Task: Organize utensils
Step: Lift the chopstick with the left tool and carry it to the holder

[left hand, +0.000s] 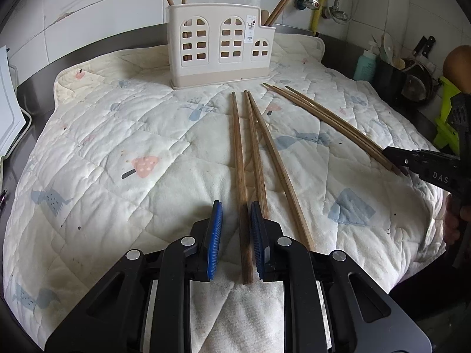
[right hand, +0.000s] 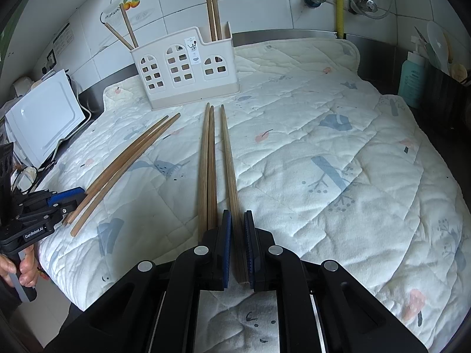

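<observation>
A cream utensil holder (left hand: 220, 47) with arched windows stands at the back of a quilted mat (left hand: 117, 135) and holds several wooden chopsticks. In the left wrist view my left gripper (left hand: 235, 206) is open around the thick end of one chopstick (left hand: 240, 176); two more chopsticks (left hand: 265, 158) lie just right of it. In the right wrist view my right gripper (right hand: 238, 214) is nearly closed around one chopstick (right hand: 231, 176), with a small gap on one side; two chopsticks (right hand: 207, 170) lie left of it. The utensil holder (right hand: 184, 70) stands ahead.
A white appliance (right hand: 44, 117) sits left of the mat. A teal bottle (left hand: 365, 64) and a black utensil pot (left hand: 394, 79) stand at the right. Pipes and valves (right hand: 338, 0) run on the tiled wall. The mat's front edge drops off near me.
</observation>
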`<state>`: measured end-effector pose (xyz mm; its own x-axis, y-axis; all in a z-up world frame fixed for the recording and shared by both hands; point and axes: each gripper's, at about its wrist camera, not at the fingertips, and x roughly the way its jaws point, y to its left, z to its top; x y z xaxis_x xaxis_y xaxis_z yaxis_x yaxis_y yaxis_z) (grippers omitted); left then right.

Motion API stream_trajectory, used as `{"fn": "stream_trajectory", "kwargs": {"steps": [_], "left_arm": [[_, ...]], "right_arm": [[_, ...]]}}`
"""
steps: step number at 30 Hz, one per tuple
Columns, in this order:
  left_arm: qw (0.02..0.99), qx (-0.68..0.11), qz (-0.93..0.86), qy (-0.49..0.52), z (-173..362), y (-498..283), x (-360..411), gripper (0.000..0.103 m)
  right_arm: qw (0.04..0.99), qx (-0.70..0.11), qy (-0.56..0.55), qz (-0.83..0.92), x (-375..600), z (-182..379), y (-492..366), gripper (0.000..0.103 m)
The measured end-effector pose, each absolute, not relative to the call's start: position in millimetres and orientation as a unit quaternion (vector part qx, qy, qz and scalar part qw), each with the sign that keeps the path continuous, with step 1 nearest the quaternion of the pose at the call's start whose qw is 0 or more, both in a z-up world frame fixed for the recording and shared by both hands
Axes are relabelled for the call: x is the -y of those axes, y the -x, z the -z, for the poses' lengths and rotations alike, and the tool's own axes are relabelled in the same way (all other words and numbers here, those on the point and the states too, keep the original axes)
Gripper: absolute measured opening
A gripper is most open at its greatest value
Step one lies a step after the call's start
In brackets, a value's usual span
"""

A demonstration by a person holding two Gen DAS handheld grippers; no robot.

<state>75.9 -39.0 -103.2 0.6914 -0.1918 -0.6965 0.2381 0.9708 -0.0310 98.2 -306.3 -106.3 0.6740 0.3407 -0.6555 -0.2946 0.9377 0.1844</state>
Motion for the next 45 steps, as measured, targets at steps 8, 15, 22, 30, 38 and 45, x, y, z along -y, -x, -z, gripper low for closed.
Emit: {"fn": "stream_trajectory", "kwargs": {"steps": [8, 15, 22, 30, 38, 45], "left_arm": [[0.923, -0.369, 0.103, -0.029, 103.4, -74.8, 44.2, 0.017], [0.926, -0.366, 0.094, -0.017, 102.7, -74.2, 39.9, 0.007], [0.923, -0.368, 0.110, 0.009, 100.6, -74.0, 31.3, 0.005], [0.918, -0.379, 0.113, 0.035, 105.0, -75.2, 30.1, 0.009], [0.922, -0.369, 0.115, 0.034, 96.6, -72.6, 27.9, 0.005], [0.940, -0.323, 0.108, 0.029, 61.2, -67.2, 15.9, 0.005]], "right_arm": [[0.918, -0.356, -0.040, -0.169, 306.5, 107.5, -96.2, 0.009], [0.923, -0.347, -0.031, -0.163, 302.9, 101.1, -90.2, 0.007], [0.928, -0.330, -0.033, -0.168, 304.3, 83.2, -80.6, 0.007], [0.933, -0.316, -0.035, -0.169, 303.2, 67.0, -75.2, 0.007], [0.937, -0.301, -0.028, -0.177, 297.5, 48.9, -69.2, 0.007], [0.942, -0.276, -0.016, -0.190, 296.1, 13.1, -66.1, 0.007]]}}
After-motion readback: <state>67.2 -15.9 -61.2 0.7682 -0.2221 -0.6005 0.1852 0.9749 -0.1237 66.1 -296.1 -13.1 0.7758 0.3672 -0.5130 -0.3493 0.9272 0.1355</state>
